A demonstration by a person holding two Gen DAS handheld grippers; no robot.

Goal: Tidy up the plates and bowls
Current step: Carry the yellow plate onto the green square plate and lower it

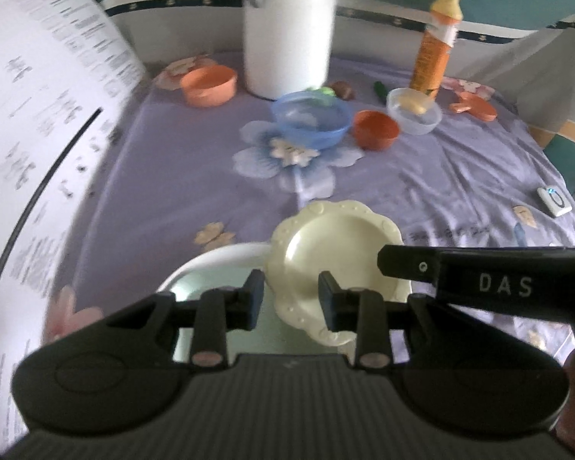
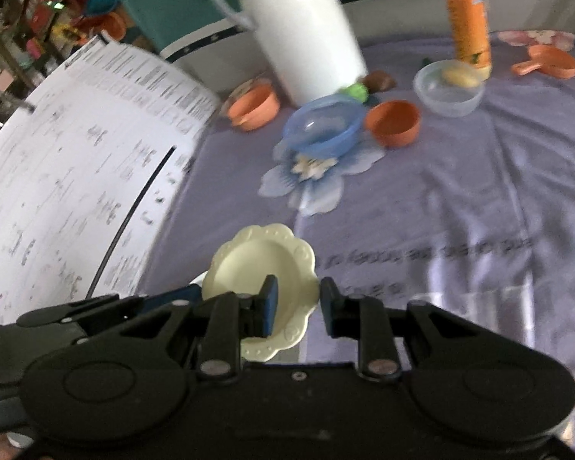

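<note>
While both grippers point down at the purple flowered cloth [image 1: 460, 176], the small cream plate [image 1: 337, 245] with the wavy rim sits right in front of them. The left gripper [image 1: 291, 297] has its jaws a little way apart, and nothing is pinched in them. Through the gap you can see the near left part of the plate, and the right-side jaw covers a bit of its rim. The plate's left edge sits over a white dish [image 1: 211, 258]; I cannot tell if they touch.

The right gripper [image 2: 299, 301] also has its jaws a little apart, pinching nothing. From its camera, the plate is mostly to the left, with its right edge showing in the gap.

Farther back, well away from the plate, are a blue bowl [image 1: 310, 119], an orange cup [image 1: 375, 128], a clear bowl [image 1: 414, 115], a tall white jug [image 1: 287, 27] and an orange bottle [image 1: 435, 50]. A big printed paper [image 1: 38, 115] lies on the left.
</note>
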